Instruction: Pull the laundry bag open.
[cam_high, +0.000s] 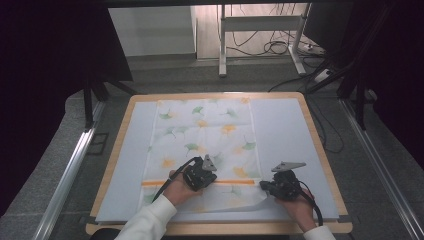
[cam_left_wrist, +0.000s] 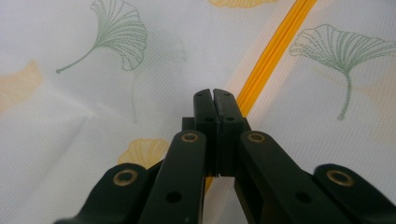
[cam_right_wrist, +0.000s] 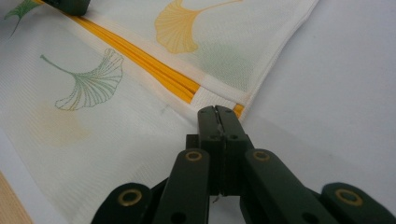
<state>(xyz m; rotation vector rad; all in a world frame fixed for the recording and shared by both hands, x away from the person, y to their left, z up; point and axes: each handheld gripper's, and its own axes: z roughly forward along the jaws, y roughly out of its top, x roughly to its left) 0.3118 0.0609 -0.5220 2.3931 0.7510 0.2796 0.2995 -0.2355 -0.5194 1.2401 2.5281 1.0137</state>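
A white cloth (cam_high: 205, 130) printed with green and yellow ginkgo leaves lies flat along the middle of the table. An orange stripe (cam_high: 235, 181) crosses it near the front. My left gripper (cam_high: 202, 181) rests shut on the cloth (cam_left_wrist: 93, 116), its tips (cam_left_wrist: 214, 93) just left of the stripe (cam_left_wrist: 275, 51), with nothing seen between the jaws. My right gripper (cam_high: 265, 186) is shut at the cloth's right edge, tips (cam_right_wrist: 217, 110) where the stripe (cam_right_wrist: 140, 60) ends; a thin white sliver shows in the jaw seam. The cloth's front right corner (cam_high: 257, 200) looks slightly raised.
A pale mat (cam_high: 285, 130) covers the wooden table (cam_high: 320, 145) and shows bare on both sides of the cloth. The left gripper's body (cam_right_wrist: 70, 4) appears at the top left of the right gripper view. Desk legs (cam_high: 222, 45) and cables lie on the floor beyond.
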